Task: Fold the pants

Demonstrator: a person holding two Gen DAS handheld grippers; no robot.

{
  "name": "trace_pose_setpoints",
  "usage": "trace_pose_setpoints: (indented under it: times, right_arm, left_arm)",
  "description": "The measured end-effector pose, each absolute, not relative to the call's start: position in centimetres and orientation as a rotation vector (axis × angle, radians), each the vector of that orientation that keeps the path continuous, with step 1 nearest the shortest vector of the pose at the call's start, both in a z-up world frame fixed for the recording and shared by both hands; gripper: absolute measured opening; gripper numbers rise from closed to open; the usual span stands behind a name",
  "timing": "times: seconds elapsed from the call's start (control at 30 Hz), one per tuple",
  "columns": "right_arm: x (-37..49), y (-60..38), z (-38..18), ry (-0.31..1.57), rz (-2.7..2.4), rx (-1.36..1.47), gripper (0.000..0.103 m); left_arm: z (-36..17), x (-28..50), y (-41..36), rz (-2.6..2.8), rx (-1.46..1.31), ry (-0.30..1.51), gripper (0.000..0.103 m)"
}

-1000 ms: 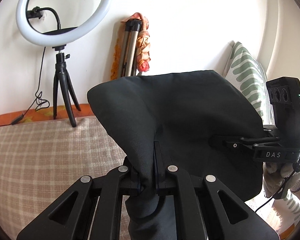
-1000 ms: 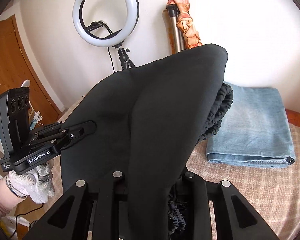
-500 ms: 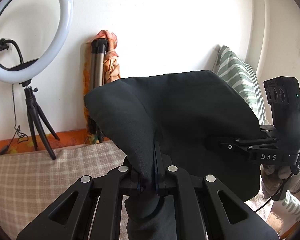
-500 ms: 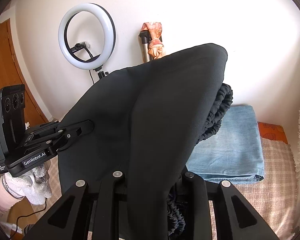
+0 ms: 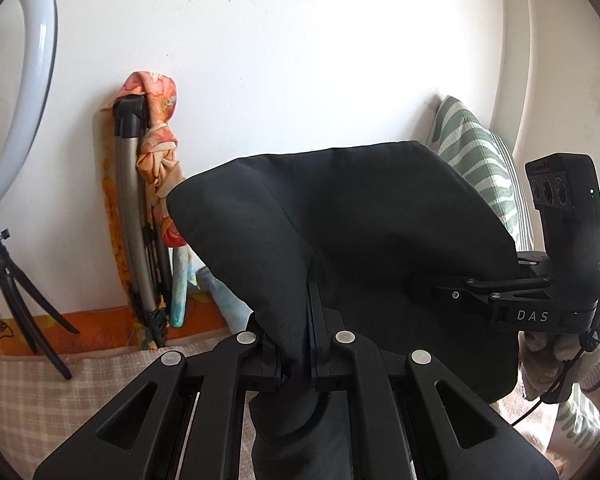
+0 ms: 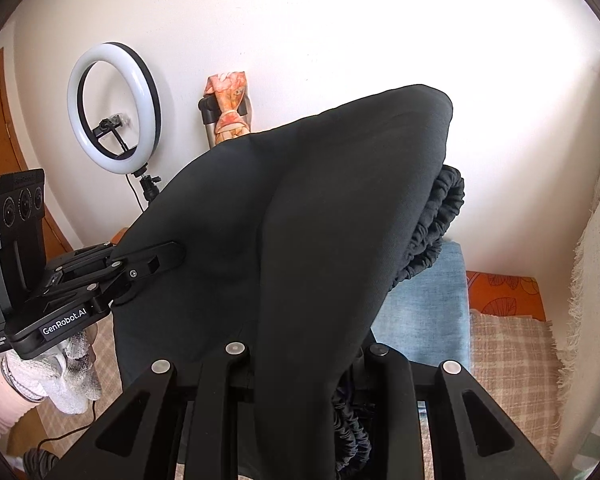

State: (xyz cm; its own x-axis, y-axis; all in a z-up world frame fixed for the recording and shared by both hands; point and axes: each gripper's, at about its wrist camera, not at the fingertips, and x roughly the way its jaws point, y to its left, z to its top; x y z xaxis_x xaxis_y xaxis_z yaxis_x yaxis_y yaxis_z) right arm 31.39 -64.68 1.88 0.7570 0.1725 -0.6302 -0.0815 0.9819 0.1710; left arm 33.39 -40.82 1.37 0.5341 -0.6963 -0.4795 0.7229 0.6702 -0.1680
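My left tongs [image 5: 300,354] are pinching a bunched edge of the black pants [image 5: 372,248], cloth squeezed between the tips. My right tongs [image 6: 304,364] clamp the other end, where the gathered elastic waistband [image 6: 440,220] shows at about 3 o'clock. The pants hang lifted between both tongs, above the checked bed cover [image 6: 512,360]. Folded blue jeans [image 6: 428,308] lie on the bed beyond. A ring light [image 6: 116,108] stands at 10 o'clock, a striped pillow [image 5: 480,168] at 2.

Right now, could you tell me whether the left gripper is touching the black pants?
Touching. The left wrist view shows the left gripper shut on a bunched fold of the black pants, cloth pinched between its fingers.
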Motion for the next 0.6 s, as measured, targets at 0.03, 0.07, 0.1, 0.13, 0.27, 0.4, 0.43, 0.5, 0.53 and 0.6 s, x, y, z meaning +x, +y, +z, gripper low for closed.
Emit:
trace_pose_setpoints:
  times: [0.03, 0.07, 0.1, 0.13, 0.27, 0.4, 0.43, 0.5, 0.53, 0.6]
  right_arm:
    - [31.9, -65.2, 1.7, 0.702, 0.137, 0.137, 0.025]
    - [32.4, -65.8, 1.5, 0.705, 0.136, 0.139, 0.025]
    - [33.0, -66.4, 1.3, 0.708, 0.136, 0.139, 0.025]
    - [33.5, -66.9, 0.9, 0.71, 0.135, 0.139, 0.025]
    - [35.5, -68.9, -0.9, 0.742, 0.133, 0.149, 0.025]
    - [36.8, -70.6, -2.6, 0.766, 0.122, 0.158, 0.025]
    - [37.1, -71.0, -2.9, 0.769, 0.12, 0.156, 0.025]
    - [37.7, -71.7, -3.6, 0.777, 0.116, 0.155, 0.025]
    - [38.1, -72.1, -4.0, 0.783, 0.114, 0.16, 0.025]
    - [38.9, -72.7, -5.0, 0.803, 0.107, 0.161, 0.025]
  left_arm:
    - [1.3, 33.8, -41.3, -0.845, 0.053, 0.547, 0.007]
    - [1.1, 34.2, -41.9, -0.845, 0.055, 0.549, 0.007]
    - [0.9, 34.6, -42.5, -0.843, 0.061, 0.549, 0.007]
    - [0.7, 35.0, -43.1, -0.841, 0.07, 0.548, 0.007]
    - [-0.6, 36.6, -45.0, -0.84, 0.073, 0.567, 0.007]
    - [-2.1, 37.7, -46.8, -0.835, 0.095, 0.586, 0.007]
    - [-2.4, 37.9, -47.1, -0.833, 0.097, 0.587, 0.007]
    - [-3.0, 38.3, -47.8, -0.829, 0.091, 0.594, 0.007]
    - [-3.4, 38.6, -48.0, -0.827, 0.088, 0.6, 0.007]
    - [-4.2, 39.1, -48.7, -0.819, 0.097, 0.614, 0.007]
